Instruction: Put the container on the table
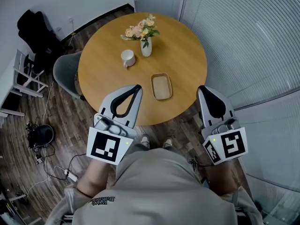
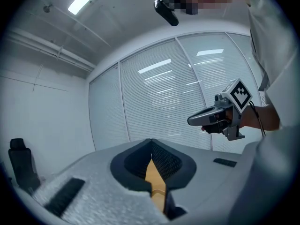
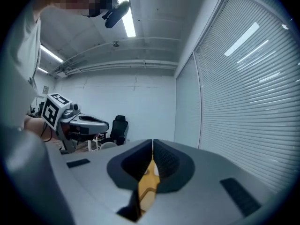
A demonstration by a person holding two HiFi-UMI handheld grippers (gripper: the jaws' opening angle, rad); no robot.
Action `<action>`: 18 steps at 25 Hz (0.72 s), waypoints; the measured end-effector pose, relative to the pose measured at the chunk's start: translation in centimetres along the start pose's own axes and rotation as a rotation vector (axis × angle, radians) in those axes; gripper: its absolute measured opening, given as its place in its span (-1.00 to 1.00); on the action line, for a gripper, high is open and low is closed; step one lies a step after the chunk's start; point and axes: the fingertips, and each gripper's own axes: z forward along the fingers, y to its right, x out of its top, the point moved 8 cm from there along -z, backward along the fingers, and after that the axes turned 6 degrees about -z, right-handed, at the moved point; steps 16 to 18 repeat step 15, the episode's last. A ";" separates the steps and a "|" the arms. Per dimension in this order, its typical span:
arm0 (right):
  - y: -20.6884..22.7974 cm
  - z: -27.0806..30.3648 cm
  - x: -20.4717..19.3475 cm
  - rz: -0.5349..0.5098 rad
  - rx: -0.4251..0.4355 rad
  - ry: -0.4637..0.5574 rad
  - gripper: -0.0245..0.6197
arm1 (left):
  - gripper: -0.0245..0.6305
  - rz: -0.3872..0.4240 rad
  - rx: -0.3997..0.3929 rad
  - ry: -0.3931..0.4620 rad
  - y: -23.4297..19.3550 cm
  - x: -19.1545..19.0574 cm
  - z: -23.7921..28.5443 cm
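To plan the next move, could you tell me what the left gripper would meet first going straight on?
Probably nothing near: the left gripper seems to point level over the table, and its own view shows only the blinded glass wall ahead. Height over the vase is unclear.

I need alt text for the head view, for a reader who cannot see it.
Seen from above, a shallow tan container lies on a round wooden table, near a white mug and a vase of flowers. The left gripper and right gripper, both shut and empty, hover at the table's near edge.
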 end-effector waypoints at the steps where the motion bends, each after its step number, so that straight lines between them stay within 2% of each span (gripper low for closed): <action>1: 0.1 0.0 0.0 0.003 0.000 -0.002 -0.83 | -0.86 0.000 0.000 0.000 0.0 0.0 0.0; 18: 0.5 -0.2 0.6 0.021 -0.016 0.010 -0.83 | -0.86 0.006 -0.011 0.002 0.2 0.2 -0.1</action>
